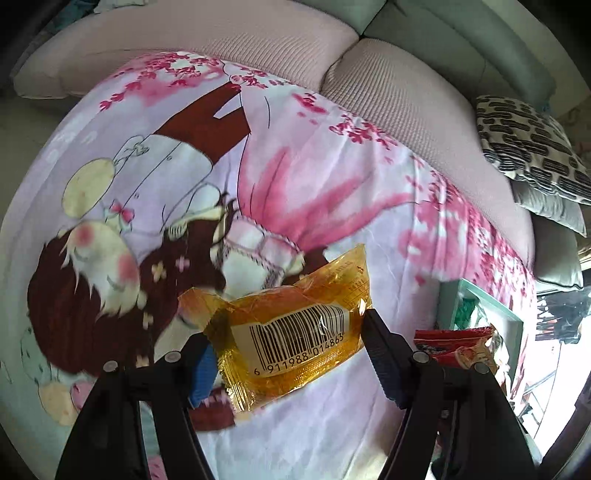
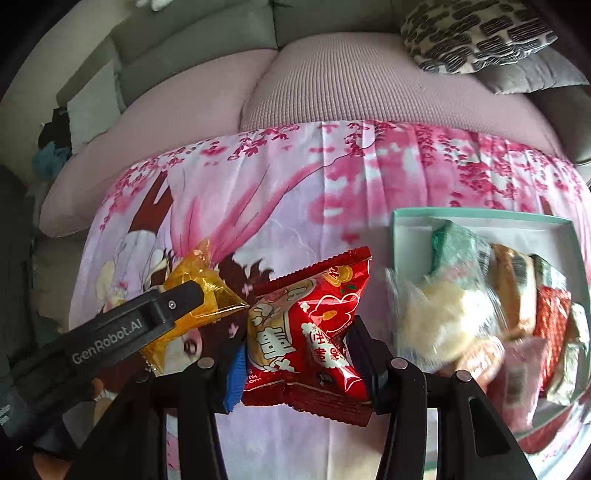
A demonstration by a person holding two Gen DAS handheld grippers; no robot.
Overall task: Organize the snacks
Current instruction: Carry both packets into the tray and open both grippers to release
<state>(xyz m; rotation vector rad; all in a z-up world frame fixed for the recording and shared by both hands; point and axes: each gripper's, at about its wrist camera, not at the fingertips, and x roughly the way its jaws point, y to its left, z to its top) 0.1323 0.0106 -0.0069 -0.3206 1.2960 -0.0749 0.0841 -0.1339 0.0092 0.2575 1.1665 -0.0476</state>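
Observation:
My left gripper [image 1: 288, 343] is shut on a yellow snack packet [image 1: 295, 332] with a barcode and holds it above the printed cloth. It also shows in the right wrist view, left gripper [image 2: 199, 302] and yellow packet [image 2: 199, 291]. My right gripper [image 2: 299, 354] is shut on a red snack packet [image 2: 310, 332], just right of the yellow one; the red packet shows in the left wrist view [image 1: 454, 347]. A mint green box [image 2: 406, 225] at the right holds several wrapped snacks [image 2: 443, 317].
A pink cartoon-print cloth [image 2: 332, 184] covers the surface. Behind it are pink cushions [image 2: 332, 85] of a sofa, grey-green back cushions [image 2: 184, 55] and a black-and-white patterned pillow [image 2: 476, 33]. The box also shows at the right in the left wrist view [image 1: 480, 295].

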